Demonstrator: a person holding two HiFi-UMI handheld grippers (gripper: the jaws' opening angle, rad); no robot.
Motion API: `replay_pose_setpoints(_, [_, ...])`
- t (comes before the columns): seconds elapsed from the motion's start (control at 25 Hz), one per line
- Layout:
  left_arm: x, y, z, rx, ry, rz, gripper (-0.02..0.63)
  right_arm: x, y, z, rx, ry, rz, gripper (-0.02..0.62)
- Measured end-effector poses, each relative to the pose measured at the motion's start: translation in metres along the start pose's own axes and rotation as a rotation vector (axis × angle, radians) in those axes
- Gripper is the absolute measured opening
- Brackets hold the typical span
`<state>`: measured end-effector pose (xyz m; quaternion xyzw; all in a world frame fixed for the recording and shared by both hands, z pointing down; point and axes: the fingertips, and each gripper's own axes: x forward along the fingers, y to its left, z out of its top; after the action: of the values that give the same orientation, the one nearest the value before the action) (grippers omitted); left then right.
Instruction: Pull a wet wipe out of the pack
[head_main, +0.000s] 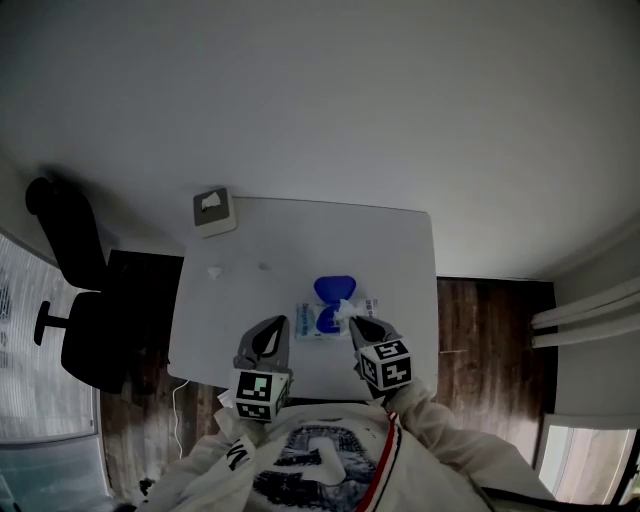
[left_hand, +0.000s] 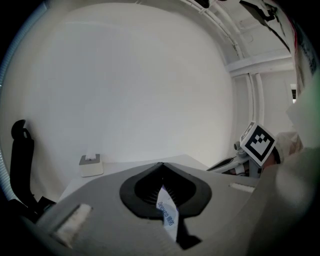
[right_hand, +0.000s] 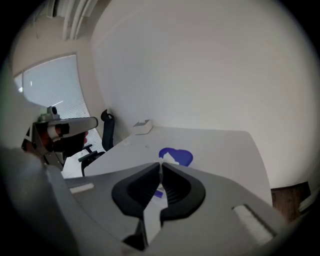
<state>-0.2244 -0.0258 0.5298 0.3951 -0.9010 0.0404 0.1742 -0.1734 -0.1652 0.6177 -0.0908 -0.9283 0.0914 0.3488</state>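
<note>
At the far left a black office chair (head_main: 90, 340) stood beside the smooth white tabletop (head_main: 300, 240), and a small squarish pale box (head_main: 213, 210) sat on the tabletop's far left corner. The left claw (left_hand: 161, 171), grey-bodied with ribbed black pads, was closed tight on a thin edge of the pack (head_main: 312, 320). The pack's glossy film, printed with blue lettering, ran down between those pads. The flat, soft pack lay toward the near edge of the tabletop, between the two claws, with its rounded blue lid (head_main: 333, 289) flipped open toward the far side. From the opening a crumpled white wet wipe (head_main: 347, 307) rose to the right claw (right_hand: 161, 167), whose pads were pressed together on the limp sheet just right of the pack.
</note>
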Motion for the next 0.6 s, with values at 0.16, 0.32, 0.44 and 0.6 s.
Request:
replay_pose_setpoints(0.16, [0.004,0.0,0.01,0.016,-0.021,-0.021,0.005,-0.012,0.002,0.015,-0.003,-0.05,-0.024,0.015])
replay_pose_setpoints(0.32, [0.007,0.003,0.018,0.039,-0.031,-0.032,0.005,-0.024,0.004,0.031,0.007,-0.105,-0.048,0.015])
replay_pose_setpoints(0.44, [0.007,0.008,0.027,0.047,-0.051,-0.033,0.005,-0.034,0.005,0.045,0.008,-0.152,-0.065,0.015])
replay_pose_setpoints(0.6, [0.006,0.013,0.036,0.06,-0.072,-0.042,0.005,-0.046,0.007,0.061,-0.012,-0.21,-0.101,0.015])
